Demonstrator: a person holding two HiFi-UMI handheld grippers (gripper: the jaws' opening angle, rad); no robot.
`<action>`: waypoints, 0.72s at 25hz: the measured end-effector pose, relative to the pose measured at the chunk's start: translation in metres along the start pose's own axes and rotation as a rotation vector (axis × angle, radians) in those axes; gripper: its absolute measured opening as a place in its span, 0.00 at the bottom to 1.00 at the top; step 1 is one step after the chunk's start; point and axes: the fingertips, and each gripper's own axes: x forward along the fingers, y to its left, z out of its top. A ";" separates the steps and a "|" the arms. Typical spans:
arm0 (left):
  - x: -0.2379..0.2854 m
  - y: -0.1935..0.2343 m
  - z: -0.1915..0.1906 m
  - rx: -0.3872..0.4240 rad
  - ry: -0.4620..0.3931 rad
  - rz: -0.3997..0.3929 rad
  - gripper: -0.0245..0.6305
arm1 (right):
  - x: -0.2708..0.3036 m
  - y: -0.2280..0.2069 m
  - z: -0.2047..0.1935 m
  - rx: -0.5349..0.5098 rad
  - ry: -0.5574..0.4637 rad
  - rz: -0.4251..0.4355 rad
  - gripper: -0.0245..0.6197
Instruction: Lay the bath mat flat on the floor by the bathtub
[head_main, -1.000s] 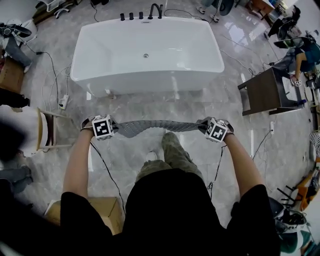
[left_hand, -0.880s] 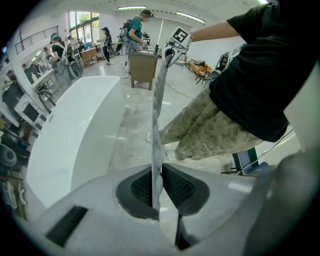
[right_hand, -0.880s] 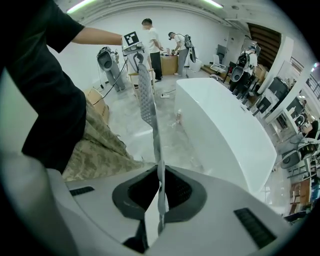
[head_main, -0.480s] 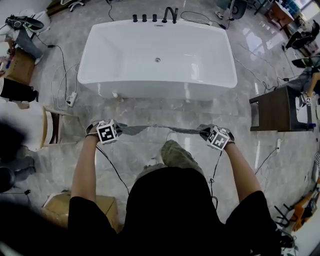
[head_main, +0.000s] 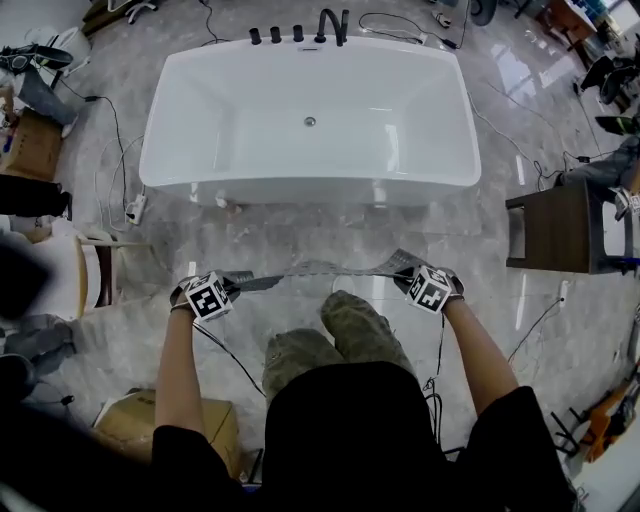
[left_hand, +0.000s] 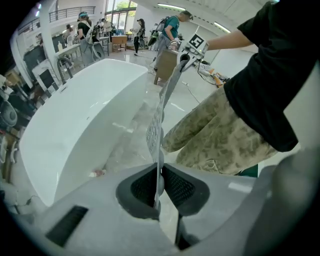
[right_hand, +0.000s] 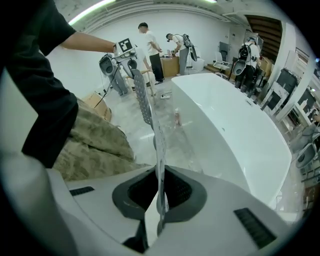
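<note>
A grey perforated bath mat (head_main: 318, 269) hangs stretched edge-on between my two grippers, above the marble floor in front of the white bathtub (head_main: 310, 120). My left gripper (head_main: 232, 285) is shut on the mat's left end. In the left gripper view, the mat (left_hand: 156, 127) runs up from between the left gripper's (left_hand: 159, 186) pads. My right gripper (head_main: 405, 273) is shut on the mat's right end. The right gripper view shows the mat (right_hand: 149, 112) pinched in the right gripper (right_hand: 160, 192). The mat's lower part is hard to make out against the floor.
A dark wooden side table (head_main: 560, 225) stands at the right. A cardboard box (head_main: 130, 425) sits behind my left arm. A stool (head_main: 95, 270), a power strip (head_main: 132, 207) and cables lie at the left. My leg (head_main: 355, 325) is just behind the mat.
Both grippers have sunk toward the floor with the mat still stretched between them. The left gripper has rolled a little. The tub looks larger in view.
</note>
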 end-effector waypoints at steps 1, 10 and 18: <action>0.004 0.001 -0.003 -0.003 -0.002 0.000 0.08 | 0.004 -0.001 0.000 0.016 -0.001 -0.007 0.08; 0.035 0.026 -0.019 0.056 -0.043 -0.005 0.08 | 0.039 -0.002 -0.002 0.120 -0.007 -0.091 0.08; 0.120 0.059 -0.045 0.097 -0.012 -0.016 0.08 | 0.131 -0.029 -0.023 0.082 0.001 -0.098 0.08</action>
